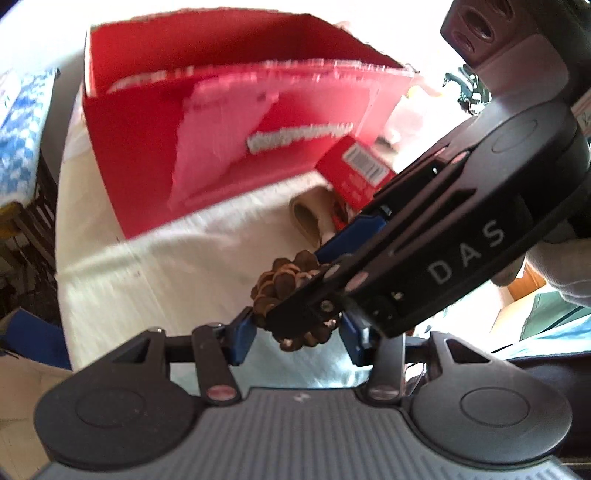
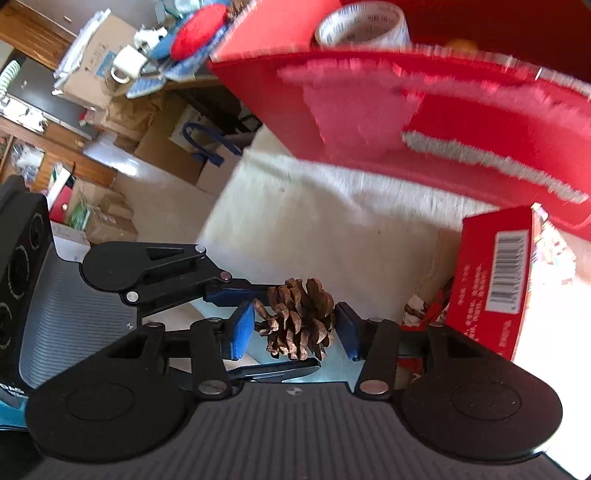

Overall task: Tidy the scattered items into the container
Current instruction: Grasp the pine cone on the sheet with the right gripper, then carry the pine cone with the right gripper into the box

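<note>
A brown pine cone point(image 2: 299, 321) hangs over the white tablecloth point(image 2: 314, 221) between both grippers at once. In the left wrist view my left gripper point(image 1: 297, 336) is shut on the pine cone point(image 1: 280, 280), its blue pads pressing both sides. My right gripper point(image 2: 295, 328) straddles the same cone, open, its pads close beside it. The left gripper's fingers point(image 2: 225, 295) reach in from the left, one above and one below the cone. Beyond stands the red open-topped box point(image 1: 129, 147), with a white tape roll point(image 2: 362, 26) inside it.
A small red carton with a barcode point(image 2: 491, 280) stands right of the cone, and a brown tape roll point(image 1: 306, 218) lies on the cloth in front of the box. The table's edge runs at the left, with cardboard boxes point(image 2: 166, 155) on the floor below.
</note>
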The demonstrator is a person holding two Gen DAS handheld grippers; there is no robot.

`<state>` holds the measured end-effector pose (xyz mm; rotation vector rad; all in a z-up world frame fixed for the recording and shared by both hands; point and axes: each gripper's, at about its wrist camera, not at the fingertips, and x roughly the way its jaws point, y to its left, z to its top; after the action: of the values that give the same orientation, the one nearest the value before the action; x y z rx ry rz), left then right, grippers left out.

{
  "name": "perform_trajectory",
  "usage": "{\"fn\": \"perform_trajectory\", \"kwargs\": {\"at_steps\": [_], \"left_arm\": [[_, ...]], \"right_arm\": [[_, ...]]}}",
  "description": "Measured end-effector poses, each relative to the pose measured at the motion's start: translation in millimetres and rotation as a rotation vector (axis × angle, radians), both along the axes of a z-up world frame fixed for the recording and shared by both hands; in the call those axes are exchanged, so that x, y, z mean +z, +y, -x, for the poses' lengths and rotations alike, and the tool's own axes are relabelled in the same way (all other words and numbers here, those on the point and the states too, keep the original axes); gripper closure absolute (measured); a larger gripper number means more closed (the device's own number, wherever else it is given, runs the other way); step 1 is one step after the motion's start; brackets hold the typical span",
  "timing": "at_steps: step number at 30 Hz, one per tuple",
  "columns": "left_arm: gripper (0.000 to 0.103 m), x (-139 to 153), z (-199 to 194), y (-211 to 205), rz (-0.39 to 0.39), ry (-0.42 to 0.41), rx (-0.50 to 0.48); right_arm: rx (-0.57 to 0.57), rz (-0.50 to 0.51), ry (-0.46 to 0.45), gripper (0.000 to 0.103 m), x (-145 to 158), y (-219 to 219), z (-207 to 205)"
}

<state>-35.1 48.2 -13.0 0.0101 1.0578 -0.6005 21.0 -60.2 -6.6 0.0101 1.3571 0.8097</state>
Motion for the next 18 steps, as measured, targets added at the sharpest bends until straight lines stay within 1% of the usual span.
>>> {"fn": "perform_trajectory", "kwargs": {"at_steps": [4, 7, 11, 14, 16, 18], "left_arm": [[0.056, 29.8, -2.9, 2.0, 0.017, -0.048, -0.007], [0.056, 57.3, -11.3, 1.4, 0.027, -0.113, -0.014], [0.056, 94.4, -33.2, -1.0, 0.033, -0.211, -0.015], [0.056, 112.4, -56.8, -6.1, 0.017, -0.263, -0.012], [0.056, 118.4, -75.0, -7.0, 0.002, -0.278, -0.008], [0.056, 119.5, -97.1, -5.2, -0.006, -0.259, 0.008]], "right_arm": [[-0.006, -0.032, -0.053, 0.053, 23.2, -5.8, 0.4], [-0.024, -0.075, -0.103, 0.053, 47.7, -14.5, -4.0], [-0.056, -0.130, -0.186, 0.053, 84.0, -26.2, -19.1], [-0.075, -0.153, -0.251, 0.053, 104.8, -30.5, -35.7], [-0.084, -0.165, -0.286, 0.053, 112.9, -30.5, -49.9], [-0.095, -0.172, -0.297, 0.053, 114.7, -28.2, -67.1]]}}
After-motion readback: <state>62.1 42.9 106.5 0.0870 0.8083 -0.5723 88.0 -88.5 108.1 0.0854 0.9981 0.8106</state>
